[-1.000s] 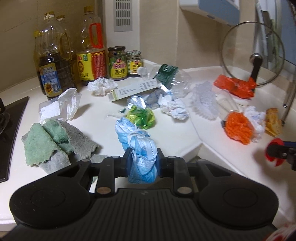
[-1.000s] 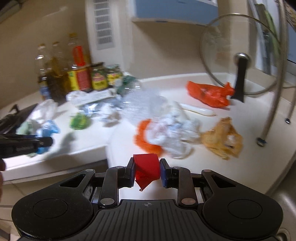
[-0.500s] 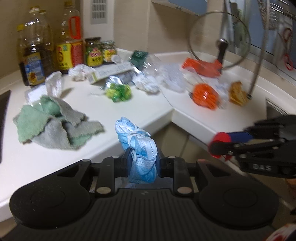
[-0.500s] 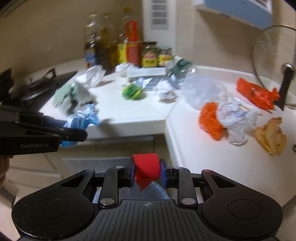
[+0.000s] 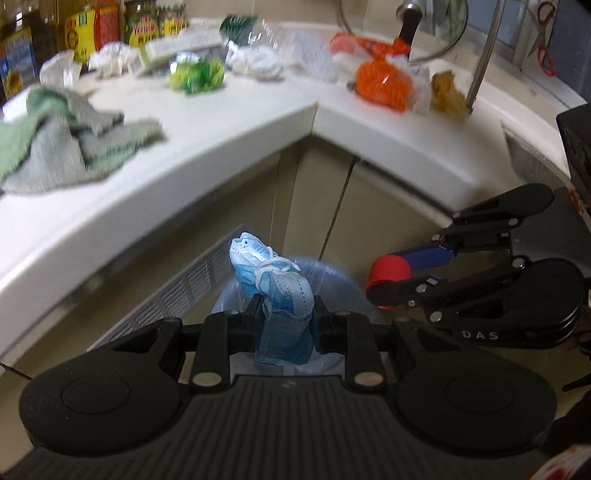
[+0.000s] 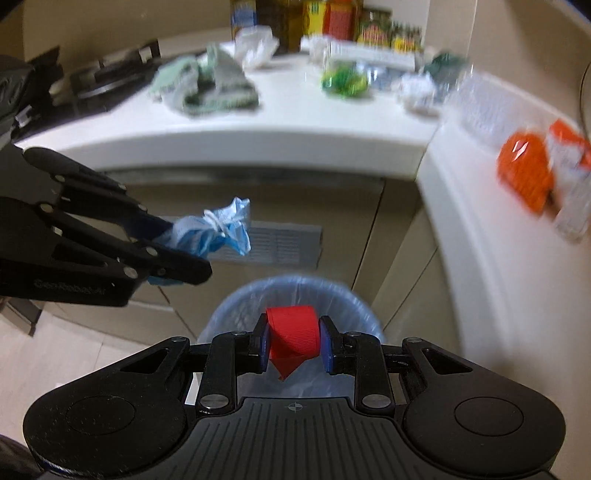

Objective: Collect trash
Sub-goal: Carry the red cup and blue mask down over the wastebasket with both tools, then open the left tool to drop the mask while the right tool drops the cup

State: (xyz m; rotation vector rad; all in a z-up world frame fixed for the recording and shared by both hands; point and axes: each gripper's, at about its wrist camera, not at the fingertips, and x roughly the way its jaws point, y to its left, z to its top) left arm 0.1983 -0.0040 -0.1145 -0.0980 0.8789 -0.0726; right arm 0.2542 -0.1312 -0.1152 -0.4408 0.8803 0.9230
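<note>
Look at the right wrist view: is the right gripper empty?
No, the right gripper is shut on a red ribbon above the lined bin.

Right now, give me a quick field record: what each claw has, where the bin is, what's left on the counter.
left claw: shut on blue face mask, held above the bin
right claw: shut on red ribbon, over the bin opening
bin: on the floor by the cabinet corner, clear liner, contents not visible
counter: still holds green cloths, green wrapper, orange mesh bag, crumpled white paper
back of counter: oil bottles and jars
image quality: motion blur in both views
</note>
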